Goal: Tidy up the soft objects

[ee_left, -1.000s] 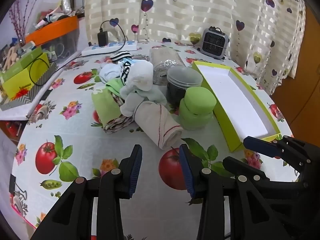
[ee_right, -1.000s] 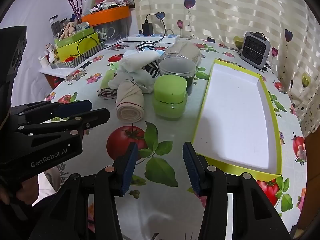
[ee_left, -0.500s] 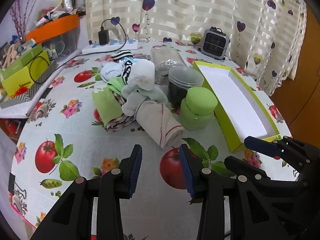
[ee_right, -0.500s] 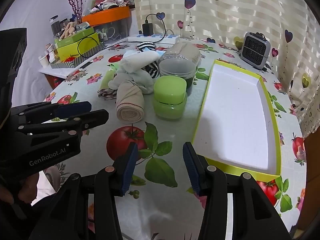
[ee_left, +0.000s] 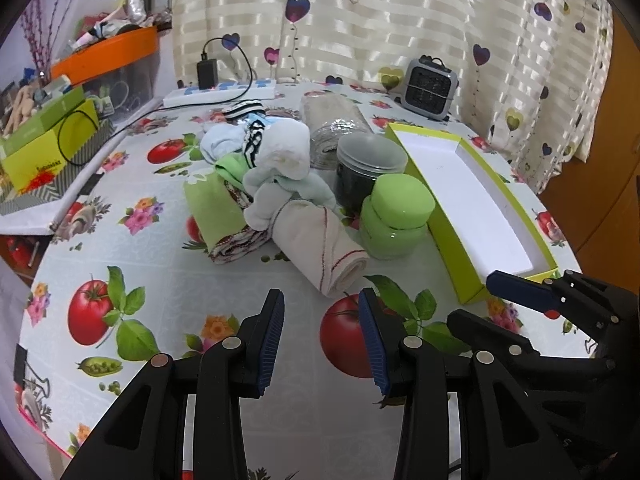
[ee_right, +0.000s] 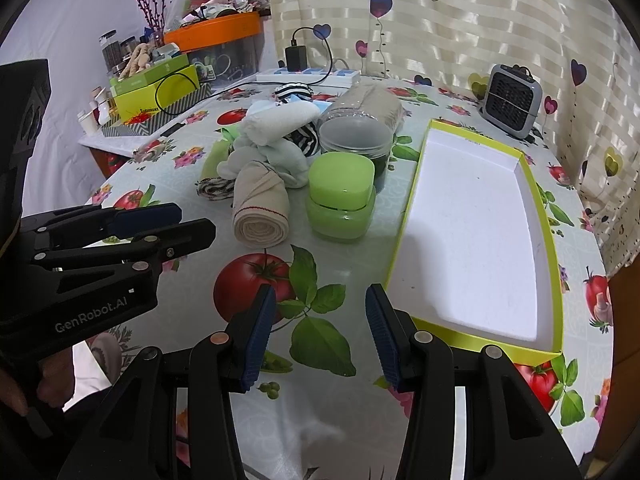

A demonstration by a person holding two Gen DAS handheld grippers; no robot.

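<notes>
While both grippers hovered low over a round table (ee_left: 160, 304) covered in a tomato-and-flower print cloth, nothing lay between either pair of fingers. The left gripper (ee_left: 320, 336) had its blue-padded fingers apart and empty, pointing down at the printed cloth. Just ahead of its fingertips, slightly toward its right finger, lay a rolled beige cloth with red stitching (ee_left: 324, 248), its open end facing the gripper and not touching it. Behind that roll sat the rest of the soft pile: a folded green towel (ee_left: 210, 208), a pale blue sock (ee_left: 288, 192), a white rolled sock (ee_left: 286, 150) and a black-and-white striped sock (ee_left: 252, 140), all heaped together and touching.

The right gripper (ee_right: 318, 336) also had its fingers apart and empty, above a printed leaf. From its view the beige roll (ee_right: 260, 208) lay ahead and to the left of the fingers, well clear of them. Just right of the roll stood a green lidded jar (ee_right: 340, 200), with a clear lidded container (ee_right: 356, 136) behind it. An empty white tray with a yellow-green rim (ee_right: 554, 240) lay ahead and to the right, its near corner close beside the right finger. The left gripper (ee_right: 160, 224) showed at the left edge of that view.
</notes>
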